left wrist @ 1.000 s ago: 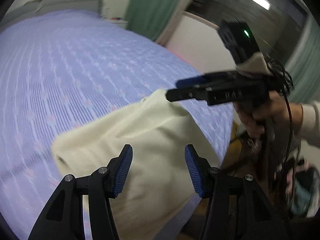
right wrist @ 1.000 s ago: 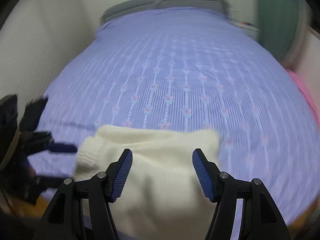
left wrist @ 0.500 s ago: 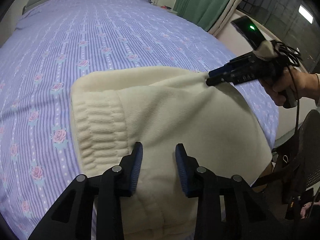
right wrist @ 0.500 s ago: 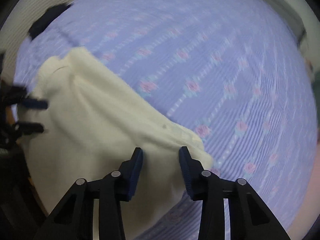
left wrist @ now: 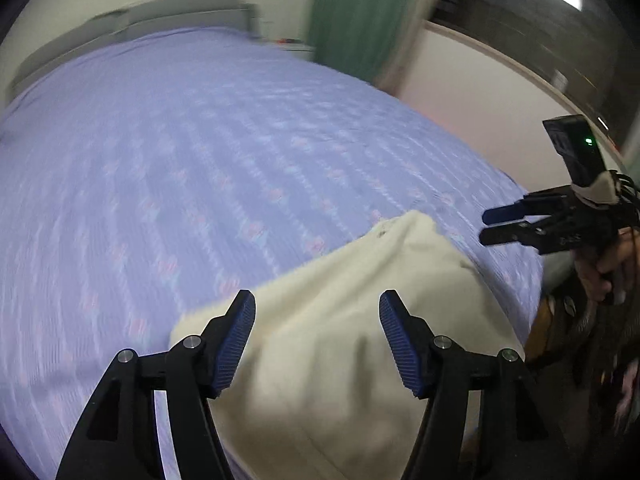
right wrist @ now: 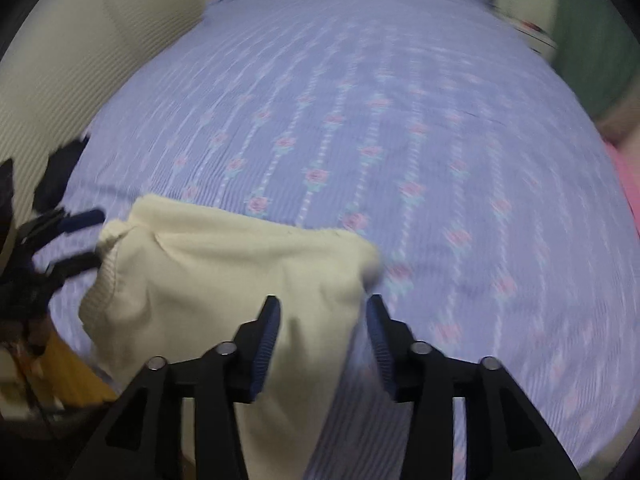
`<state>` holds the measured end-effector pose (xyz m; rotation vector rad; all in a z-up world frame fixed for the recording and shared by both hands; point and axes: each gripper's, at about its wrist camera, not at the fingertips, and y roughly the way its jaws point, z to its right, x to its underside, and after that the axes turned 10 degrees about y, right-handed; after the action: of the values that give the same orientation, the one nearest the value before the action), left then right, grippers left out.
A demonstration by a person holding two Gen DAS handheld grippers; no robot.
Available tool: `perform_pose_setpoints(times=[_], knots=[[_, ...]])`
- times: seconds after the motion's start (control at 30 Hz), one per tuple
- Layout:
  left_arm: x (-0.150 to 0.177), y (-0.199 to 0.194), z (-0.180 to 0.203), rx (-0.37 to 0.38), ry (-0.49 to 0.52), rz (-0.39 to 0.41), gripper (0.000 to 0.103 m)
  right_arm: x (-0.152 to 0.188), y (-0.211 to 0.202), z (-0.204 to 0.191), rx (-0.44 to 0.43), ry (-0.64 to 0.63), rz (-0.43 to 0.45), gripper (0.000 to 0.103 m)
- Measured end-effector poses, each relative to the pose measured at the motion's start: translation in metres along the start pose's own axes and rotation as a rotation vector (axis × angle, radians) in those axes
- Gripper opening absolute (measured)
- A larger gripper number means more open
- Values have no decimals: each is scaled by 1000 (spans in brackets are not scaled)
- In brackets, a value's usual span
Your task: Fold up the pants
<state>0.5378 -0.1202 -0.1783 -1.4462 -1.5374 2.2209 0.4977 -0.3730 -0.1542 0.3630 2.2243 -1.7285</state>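
Left wrist view: the left gripper [left wrist: 316, 338] is seen with its blue ribbed pads set wide, the jaws opening, and nothing is pinched between them. The cream-coloured knitted pants [left wrist: 360, 320] are spread directly under and ahead of this claw, near the close edge of the lilac floral-striped bedspread [left wrist: 180, 160], and are partly draped over that edge. From this claw the cloth's visible long line is seen running up and to the right, ending in a corner that points toward the right gripper [left wrist: 490, 224]. That second claw is held by a person's hand [left wrist: 600, 272] well off to the right, with its jaws parted and clear of the cloth. A green curtain [left wrist: 356, 12] hangs far beyond the claw.

Right wrist view: the right gripper [right wrist: 322, 344] is shown with its jaws opening to a moderate gap; the right-hand edge of the pants [right wrist: 224, 280] lies below the gap, but no pad is pressed on it. The garment stretches leftward from this claw, its ribbed band ending just beside the left gripper [right wrist: 86, 236], which is blurred at the left edge of the frame. The bedspread [right wrist: 380, 120] extends ahead and to the right.

Each claw is judged nearest to its own end of the cloth, so the next fold would probably be taken across the line between the two.
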Motion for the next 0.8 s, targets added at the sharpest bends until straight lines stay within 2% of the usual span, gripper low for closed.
perform_pose_setpoints(times=[0.07,0.17,0.23,0.43,0.5,0.63,0.73,0.8], knots=[[-17,21,0,100,136,-36,63,20,-10,8,3,86,9,48],[-33,59,1,224,307,-137,45,62,-18,16,-1,258,16,48],[-40,81,6,257,403,-204,35,90,-19,13,-16,388,15,48],[-36,105,24,440,673,-322,34,165,-22,-18,7,701,60,48],[-30,109,27,462,724,-333,34,181,-18,-32,0,789,71,48],[-25,119,21,498,760,-341,34,198,0,-75,-22,866,108,48],[-24,121,17,507,808,-326,27,205,13,-97,-35,957,146,48],[-25,121,13,506,832,-317,17,209,20,-108,-36,1010,189,45]])
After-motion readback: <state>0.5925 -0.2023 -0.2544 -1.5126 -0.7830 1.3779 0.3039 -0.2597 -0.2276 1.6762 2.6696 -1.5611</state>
